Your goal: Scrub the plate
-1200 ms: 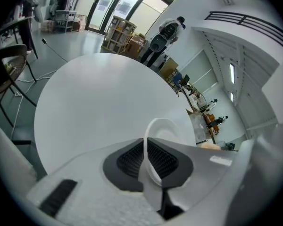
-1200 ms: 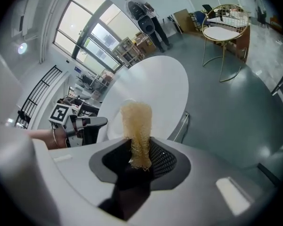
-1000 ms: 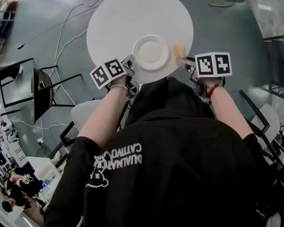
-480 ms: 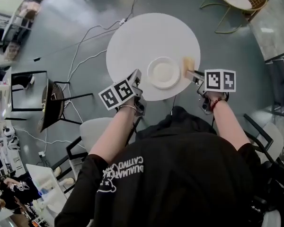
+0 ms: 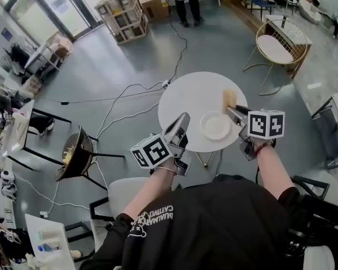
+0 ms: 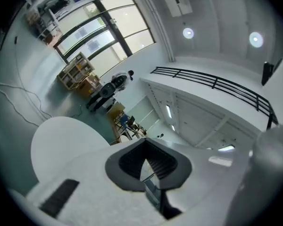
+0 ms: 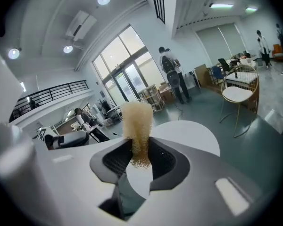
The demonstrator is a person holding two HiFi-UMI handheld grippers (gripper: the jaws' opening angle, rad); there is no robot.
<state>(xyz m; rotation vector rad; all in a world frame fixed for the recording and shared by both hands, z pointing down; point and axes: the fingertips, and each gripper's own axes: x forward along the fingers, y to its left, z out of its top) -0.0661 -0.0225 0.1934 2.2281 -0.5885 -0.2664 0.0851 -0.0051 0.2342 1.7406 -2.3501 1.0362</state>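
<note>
While the sponge [image 5: 229,98] is held clear of the plate [image 5: 216,126] on the surface [image 5: 183,94], scrubbing seems not under way | left hand-held gripper [image 5: 183,118]: closed, empty | right hand-held gripper [image 5: 230,109]: clamped on sponge | next: probably lower sponge to plate.

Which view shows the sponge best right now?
The right gripper view: the sponge fills the middle, pinched between the right tongs. The head view shows it only small, against the table. The left gripper view misses it.
</note>
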